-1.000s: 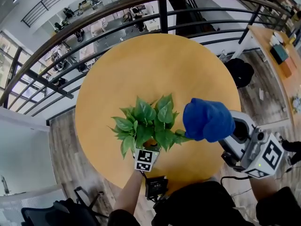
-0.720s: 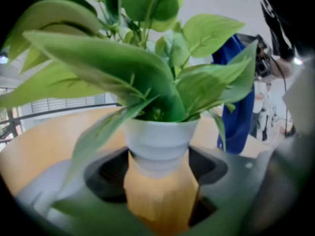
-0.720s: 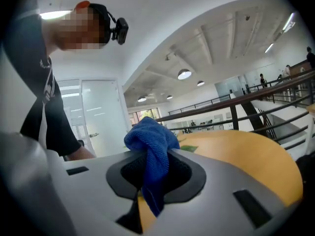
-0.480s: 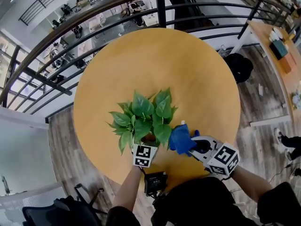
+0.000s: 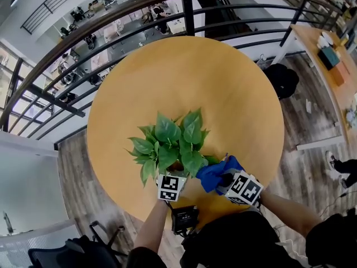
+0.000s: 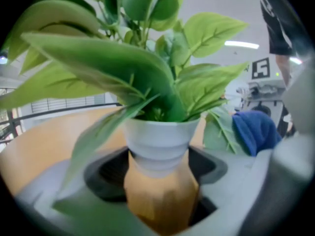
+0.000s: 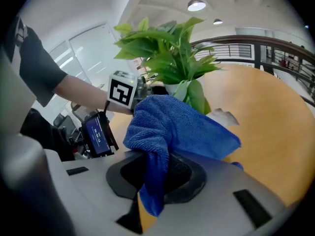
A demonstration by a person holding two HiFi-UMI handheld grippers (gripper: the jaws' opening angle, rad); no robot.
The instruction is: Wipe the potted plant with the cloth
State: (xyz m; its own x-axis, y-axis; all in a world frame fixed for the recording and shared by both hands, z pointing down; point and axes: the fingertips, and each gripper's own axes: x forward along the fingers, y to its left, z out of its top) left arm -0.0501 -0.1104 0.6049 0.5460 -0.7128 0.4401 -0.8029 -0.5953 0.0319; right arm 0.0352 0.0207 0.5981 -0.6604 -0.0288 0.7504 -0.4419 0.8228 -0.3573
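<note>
Left claw [image 6: 160,193] is pinched on the pot [image 6: 158,141]. Its jaws stand wide on either side of the pot's tan lower body, below the white ribbed rim. Right claw [image 7: 156,178] is pressed shut on the cloth [image 7: 172,127], which bunches in a fold above the jaws and hangs in a short tail below them.

Largest in view is the round wooden bench [image 5: 184,77]. A dark railing [image 5: 188,10] curves behind it and plank floor [image 5: 72,161] shows beyond its edge. A second bench [image 5: 321,54] stands at the far right with a teal box [image 5: 330,62] on it. A dark bag [image 5: 284,84] lies on the floor between the two benches.

The plant [image 5: 170,141] stands upright close to the bench's near edge. Its broad green leaves spread over the pot, so the head view hides the pot. The person's left forearm [image 5: 153,225] reaches up to the plant from below, and that claw's marker cube [image 5: 170,187] sits just under the leaves. The right forearm [image 5: 284,205] comes in from the lower right, its cube [image 5: 244,188] low over the bench's edge.

The blue cloth sits just right of the plant's base, up against the lowest leaves on that side. Whether it touches them cannot be told. A small black screen unit [image 5: 184,219] sits by the left wrist.
</note>
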